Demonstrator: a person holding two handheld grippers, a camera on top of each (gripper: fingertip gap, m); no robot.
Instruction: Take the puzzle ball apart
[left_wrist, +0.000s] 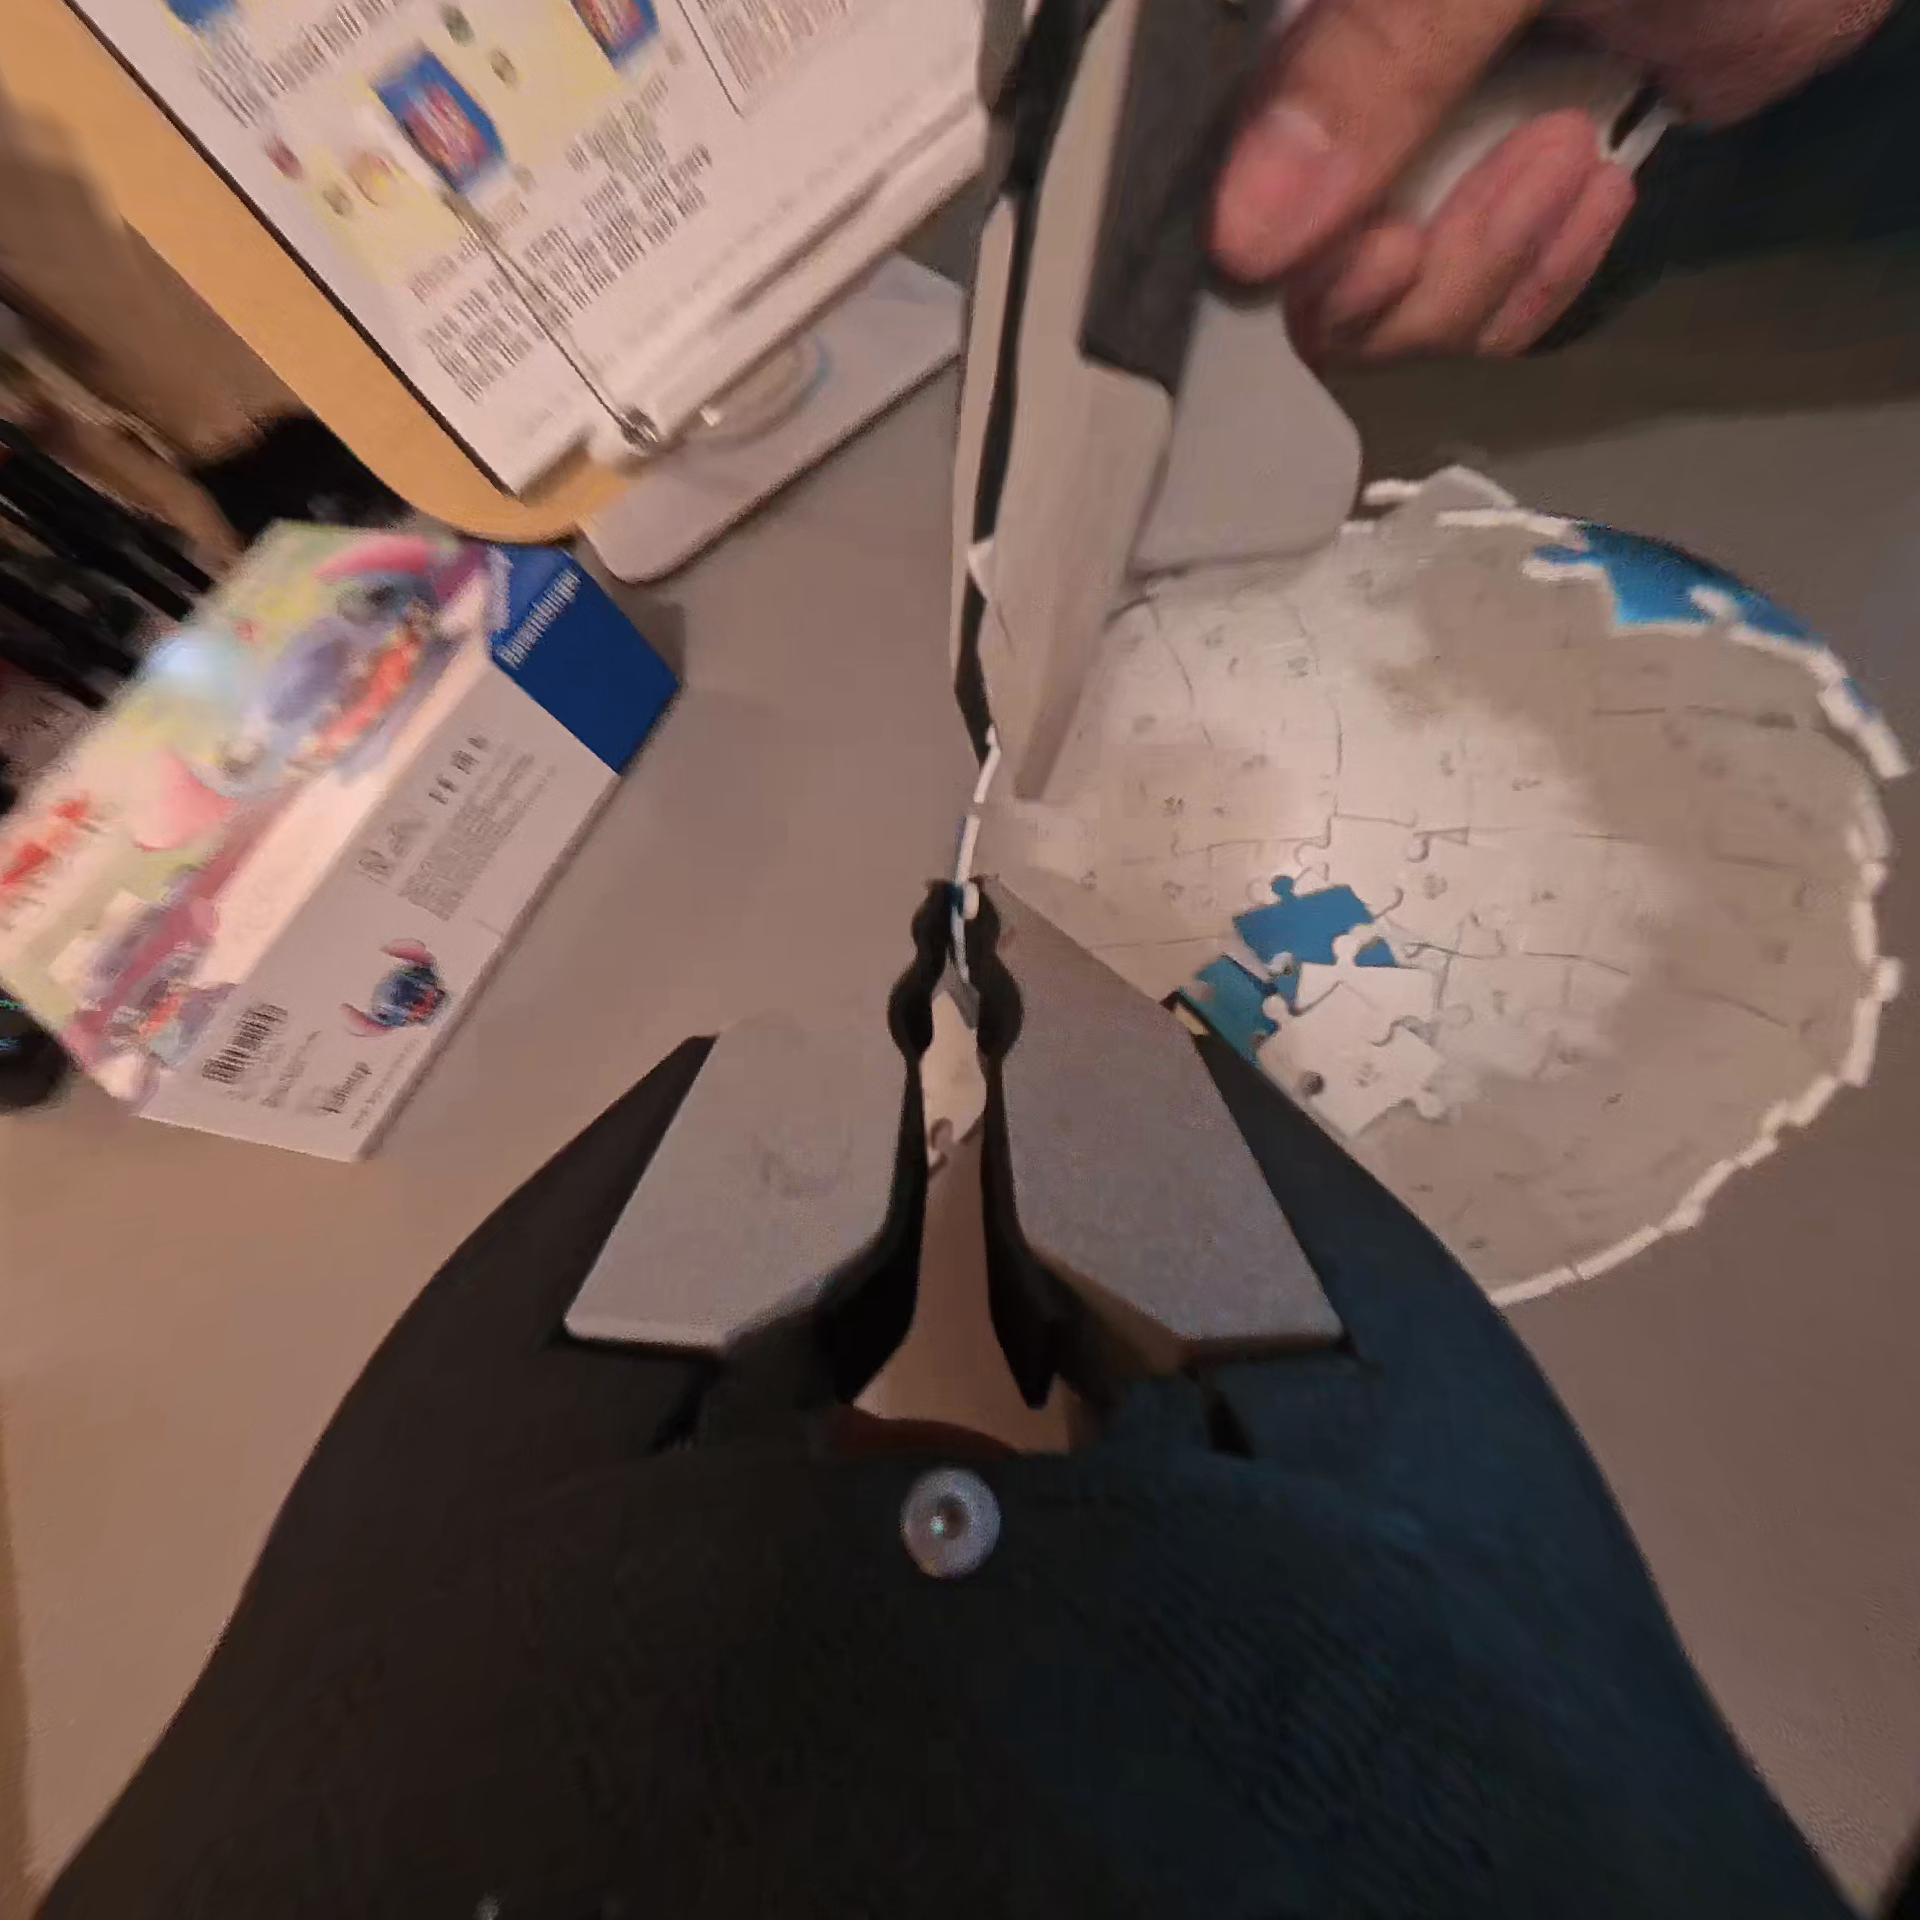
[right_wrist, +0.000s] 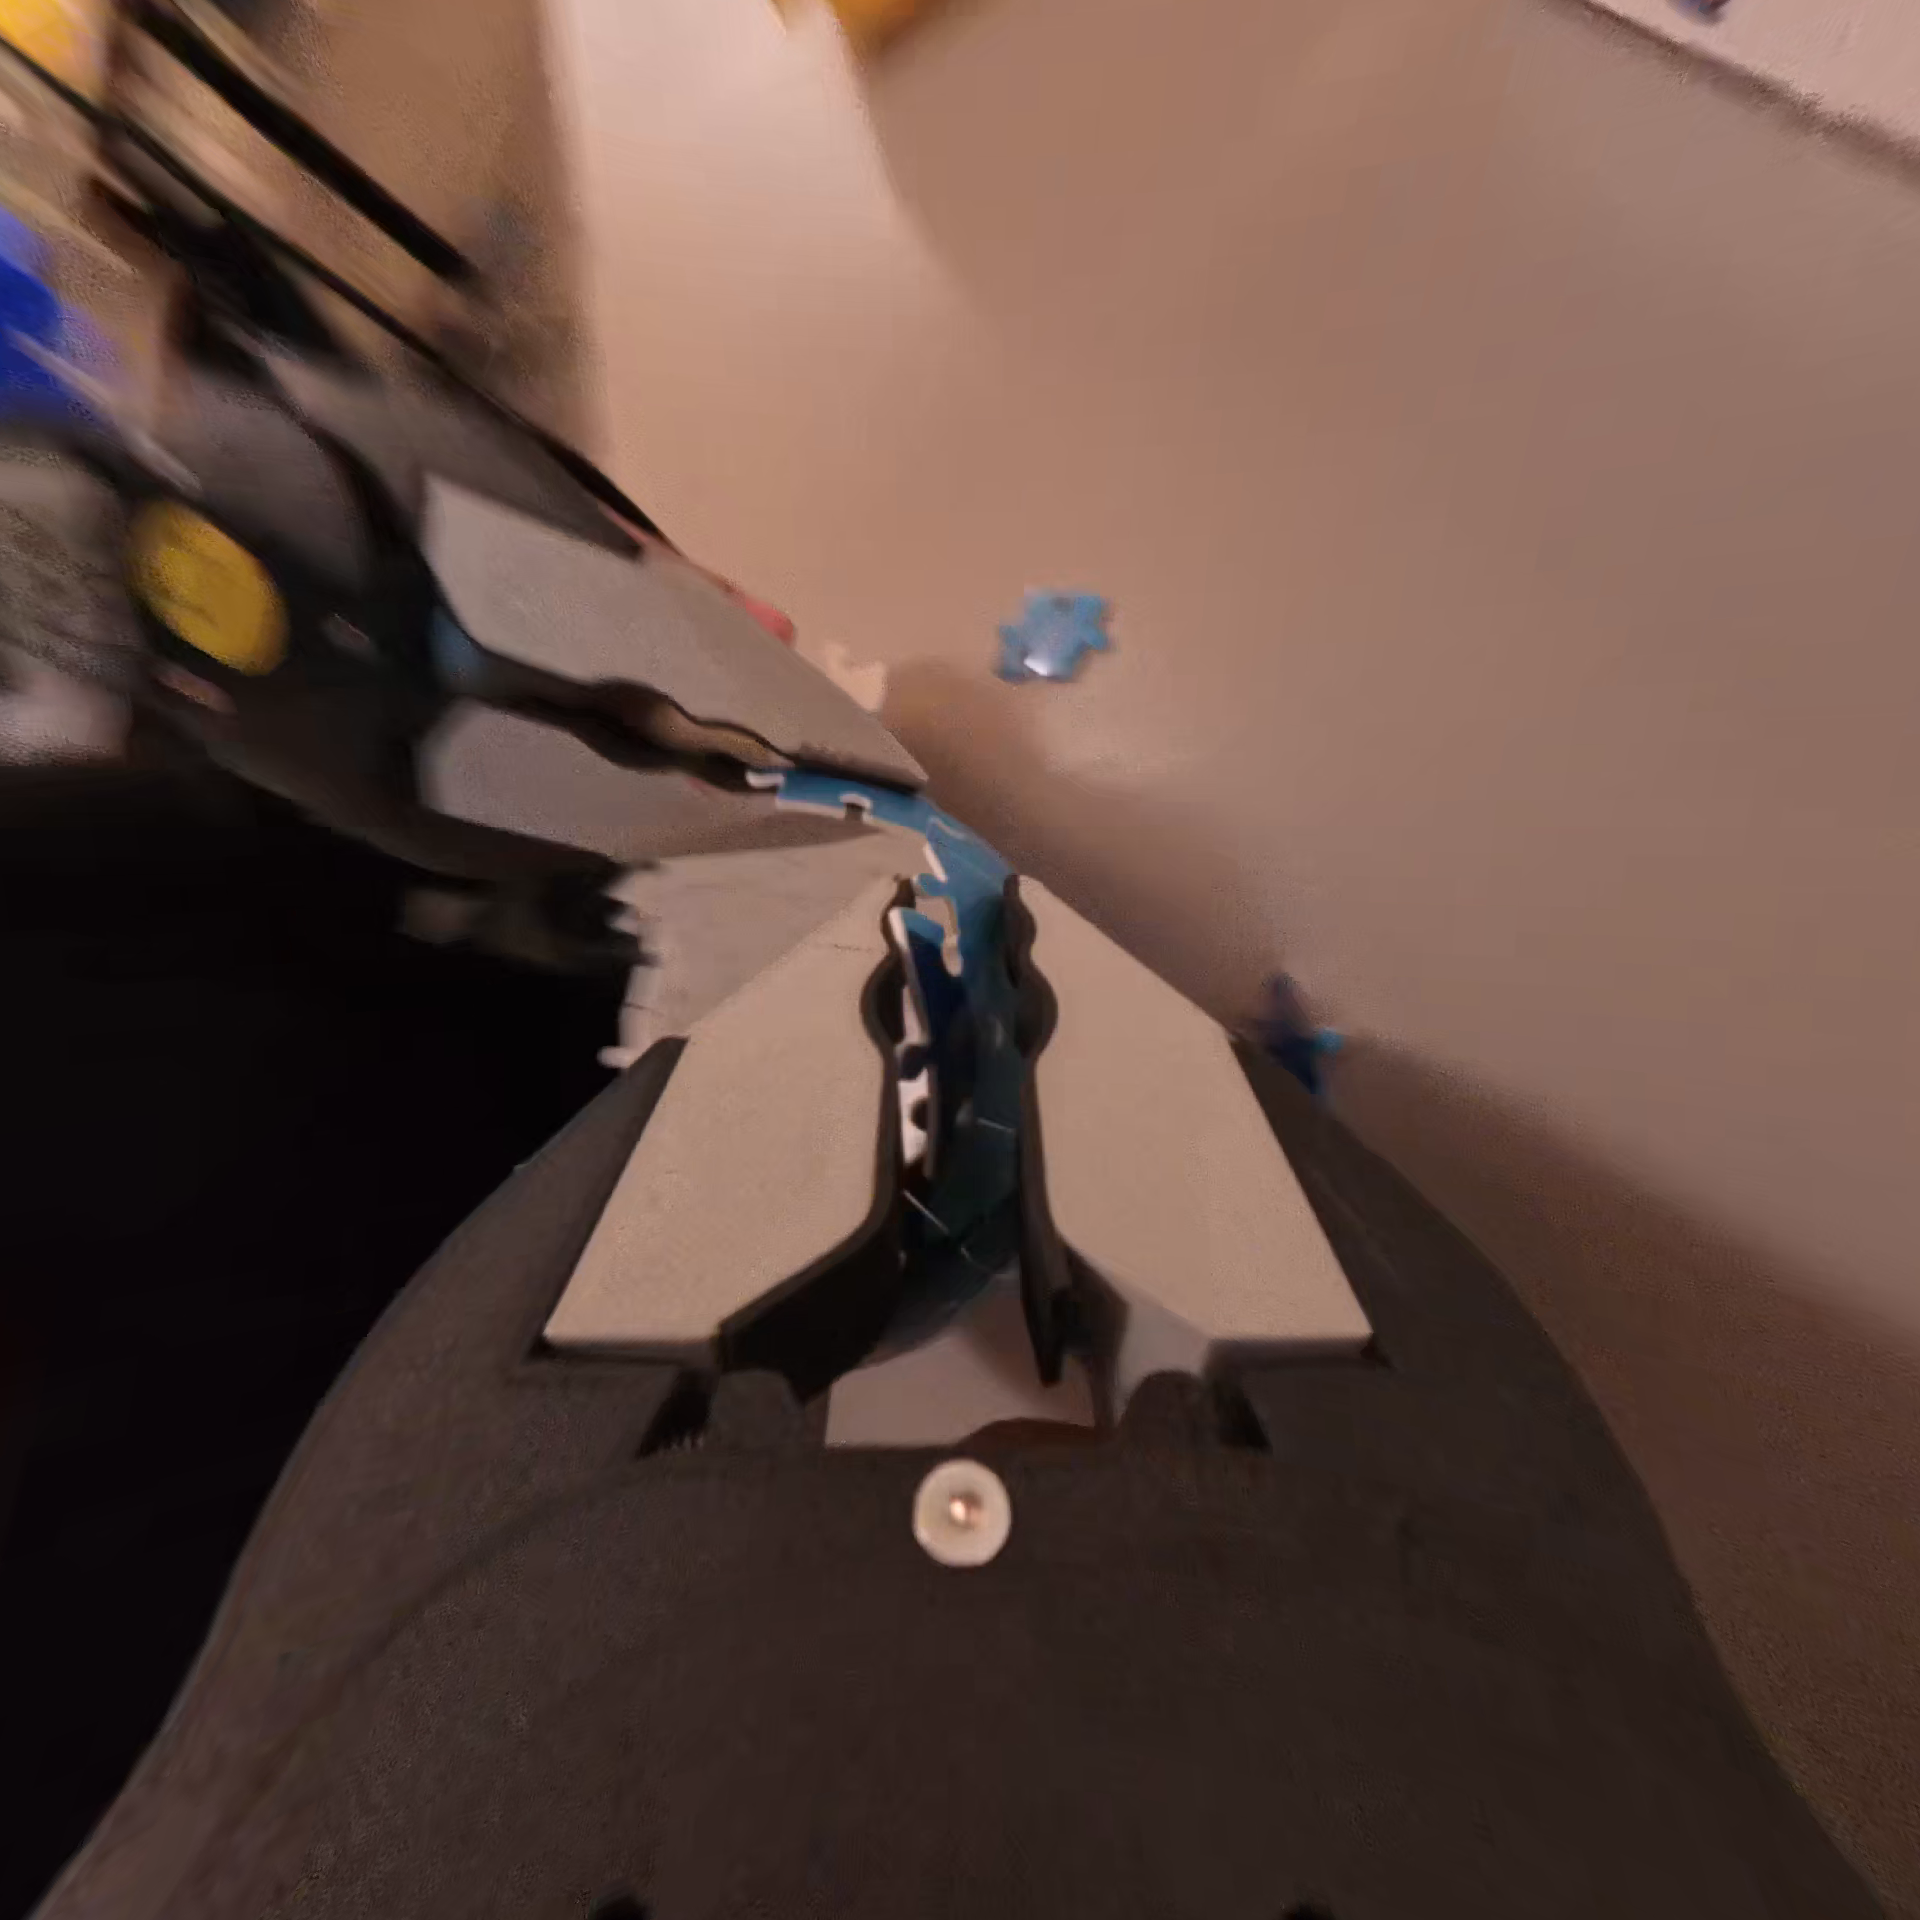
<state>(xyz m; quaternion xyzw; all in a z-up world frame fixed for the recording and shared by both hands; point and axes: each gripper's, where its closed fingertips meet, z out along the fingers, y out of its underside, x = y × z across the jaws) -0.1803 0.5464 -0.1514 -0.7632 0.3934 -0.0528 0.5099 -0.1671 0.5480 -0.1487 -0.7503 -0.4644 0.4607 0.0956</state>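
Puzzle shell (left_wrist: 1558, 883), a curved bowl of joined pieces with its pale inner side showing and blue at the rim and through a gap, rests on the grey table (left_wrist: 779, 727) toward its right side, held at its left rim by both grippers. The left gripper (left_wrist: 961, 914) has its dark fingertips closed on the thin white edge of the shell, pads pressed against it, likely to steady the rim. The right gripper (right_wrist: 956, 935) reaches in from the far side, its pale finger inside the bowl; in its own view a strip of joined blue pieces (right_wrist: 935, 862) runs between its fingers, and they appear closed on it. The other gripper bites that strip a little farther along, so the two pinch neighbouring spots of one rim, seemingly to bear on a joint between them. A person's hand (left_wrist: 1455, 187) grips the right gripper's handle.

Loose blue pieces (right_wrist: 1055, 634) lie on the bare table beyond the shell. Toward the table's left edge lies a colourful puzzle box (left_wrist: 343, 831), and behind it a printed sheet (left_wrist: 582, 208) leans on a white stand (left_wrist: 727, 457), probably kept in sight for reference.
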